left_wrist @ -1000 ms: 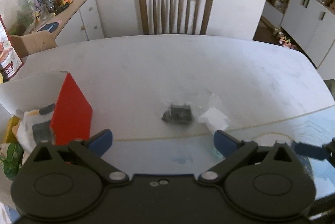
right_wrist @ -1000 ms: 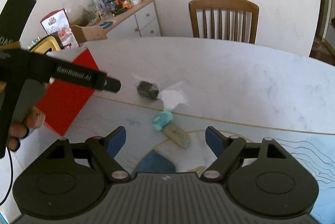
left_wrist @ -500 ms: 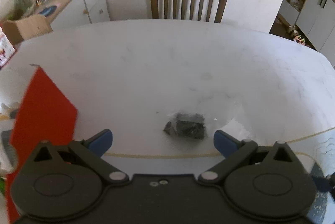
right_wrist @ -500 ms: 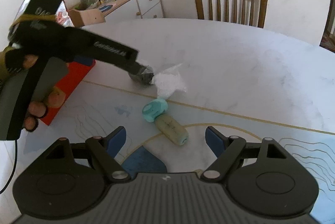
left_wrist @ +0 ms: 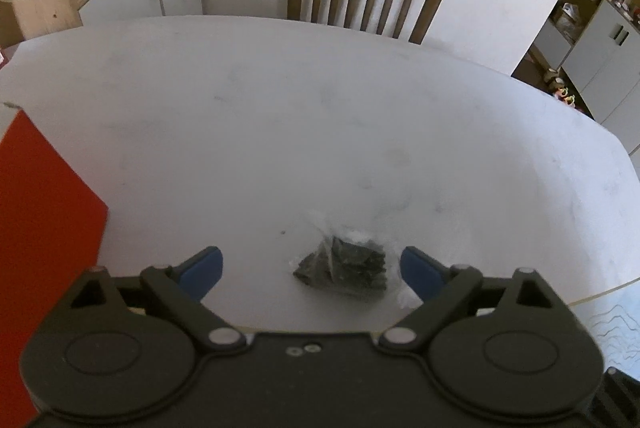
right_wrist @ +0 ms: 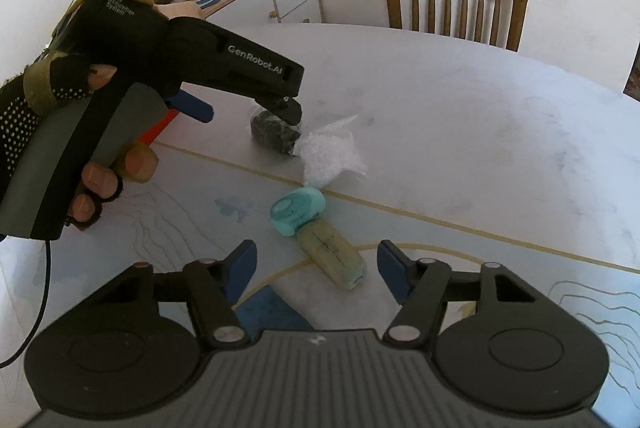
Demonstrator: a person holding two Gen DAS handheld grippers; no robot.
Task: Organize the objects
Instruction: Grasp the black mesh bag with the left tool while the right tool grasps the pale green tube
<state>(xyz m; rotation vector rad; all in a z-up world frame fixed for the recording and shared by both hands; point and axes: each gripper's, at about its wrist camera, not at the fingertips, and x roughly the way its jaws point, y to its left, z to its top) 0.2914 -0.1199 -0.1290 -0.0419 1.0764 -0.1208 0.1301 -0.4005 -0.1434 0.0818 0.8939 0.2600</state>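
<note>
L tool (left_wrist: 310,268), jaws closing, now low over dark bag (left_wrist: 344,266) on worktop (left_wrist: 280,107); not yet gripped. R tool (right_wrist: 316,266), closing too, has dropped onto teal-capped bottle (right_wrist: 320,240). Both picks look imminent; red box (left_wrist: 36,228) left.
</note>
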